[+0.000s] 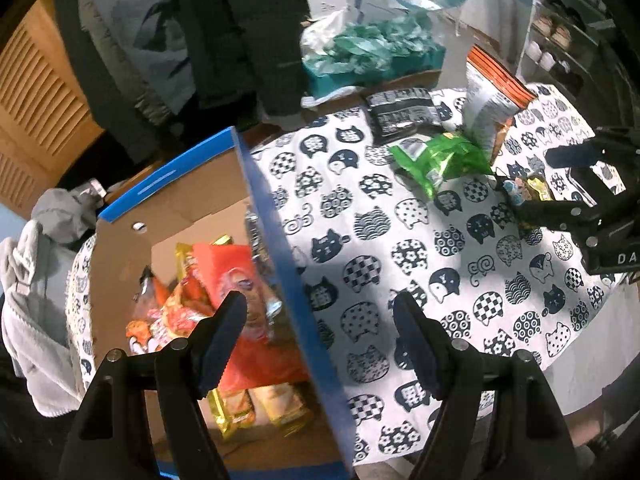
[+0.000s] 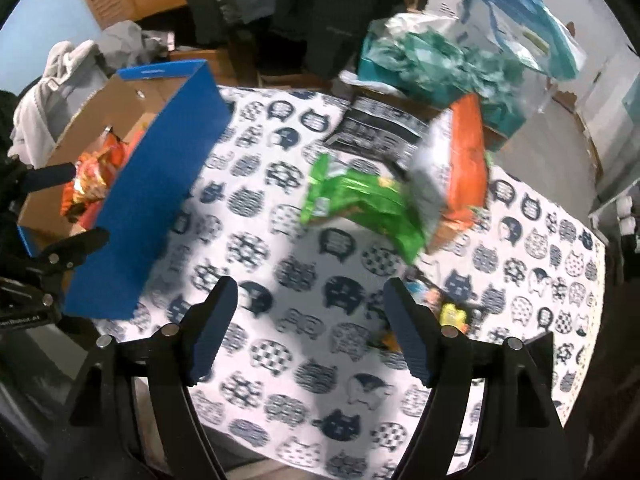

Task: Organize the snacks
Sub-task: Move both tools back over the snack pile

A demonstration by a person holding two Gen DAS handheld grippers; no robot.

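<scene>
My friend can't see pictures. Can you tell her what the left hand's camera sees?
Open, empty left tongs hover over the blue wall of a cardboard box holding red and gold snack packets. A green bag and other snacks lie on a cat-print tablecloth; the right tongs show at the edge.

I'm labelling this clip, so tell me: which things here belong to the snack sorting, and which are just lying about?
Part of the job:
- blue cardboard box already holding snack packets
- green packet
- orange-and-white bag
- black packet
- small colourful packets

Just lying about:
- teal plastic bags
- grey clothing
- cat-print tablecloth
</scene>
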